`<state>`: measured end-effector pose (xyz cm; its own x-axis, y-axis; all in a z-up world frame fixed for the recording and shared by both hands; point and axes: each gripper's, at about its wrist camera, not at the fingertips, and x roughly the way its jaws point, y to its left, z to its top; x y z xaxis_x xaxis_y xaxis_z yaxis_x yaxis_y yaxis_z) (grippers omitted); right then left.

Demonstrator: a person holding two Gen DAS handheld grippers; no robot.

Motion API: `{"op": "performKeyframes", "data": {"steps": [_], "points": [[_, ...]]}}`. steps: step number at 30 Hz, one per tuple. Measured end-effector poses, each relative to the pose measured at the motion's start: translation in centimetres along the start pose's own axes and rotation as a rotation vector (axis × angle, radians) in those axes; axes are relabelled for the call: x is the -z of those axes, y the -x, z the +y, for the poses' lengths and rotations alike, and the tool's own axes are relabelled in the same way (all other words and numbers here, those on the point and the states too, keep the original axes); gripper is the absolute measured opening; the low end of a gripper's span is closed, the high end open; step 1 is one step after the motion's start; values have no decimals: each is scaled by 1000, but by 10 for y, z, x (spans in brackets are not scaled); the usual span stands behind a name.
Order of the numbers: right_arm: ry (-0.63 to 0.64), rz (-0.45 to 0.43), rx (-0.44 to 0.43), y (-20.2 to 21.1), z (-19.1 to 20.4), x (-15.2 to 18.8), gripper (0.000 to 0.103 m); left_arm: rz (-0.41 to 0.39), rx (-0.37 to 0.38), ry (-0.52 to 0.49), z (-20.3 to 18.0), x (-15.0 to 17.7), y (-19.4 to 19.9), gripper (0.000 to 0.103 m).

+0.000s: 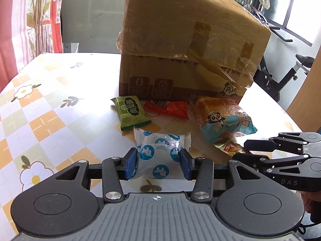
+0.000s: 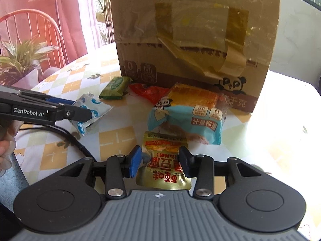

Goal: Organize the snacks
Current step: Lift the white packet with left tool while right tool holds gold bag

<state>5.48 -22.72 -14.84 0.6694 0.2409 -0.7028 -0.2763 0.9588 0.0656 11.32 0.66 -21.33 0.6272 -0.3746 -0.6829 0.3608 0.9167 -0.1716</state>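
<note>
On box: "P&P" panda logo

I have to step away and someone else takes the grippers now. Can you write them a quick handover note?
Left gripper: shut on the white-and-blue packet.
Right gripper: shut on the gold pouch.
Green packet, red packet and panda bread bag lie on the table before the taped cardboard box.
Done: two snacks gripped. Left: placing them and sorting the other three.

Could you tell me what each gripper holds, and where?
Left gripper: white-and-blue packet, by its sides. Right gripper: gold pouch, pads at its sides.
</note>
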Motion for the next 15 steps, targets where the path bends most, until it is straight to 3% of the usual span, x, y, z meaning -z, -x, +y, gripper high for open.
{"op": "performKeyframes", "data": {"steps": [15], "points": [[29, -57, -21, 16, 10, -3, 42, -33, 8, -4, -2, 0, 12, 48]]}}
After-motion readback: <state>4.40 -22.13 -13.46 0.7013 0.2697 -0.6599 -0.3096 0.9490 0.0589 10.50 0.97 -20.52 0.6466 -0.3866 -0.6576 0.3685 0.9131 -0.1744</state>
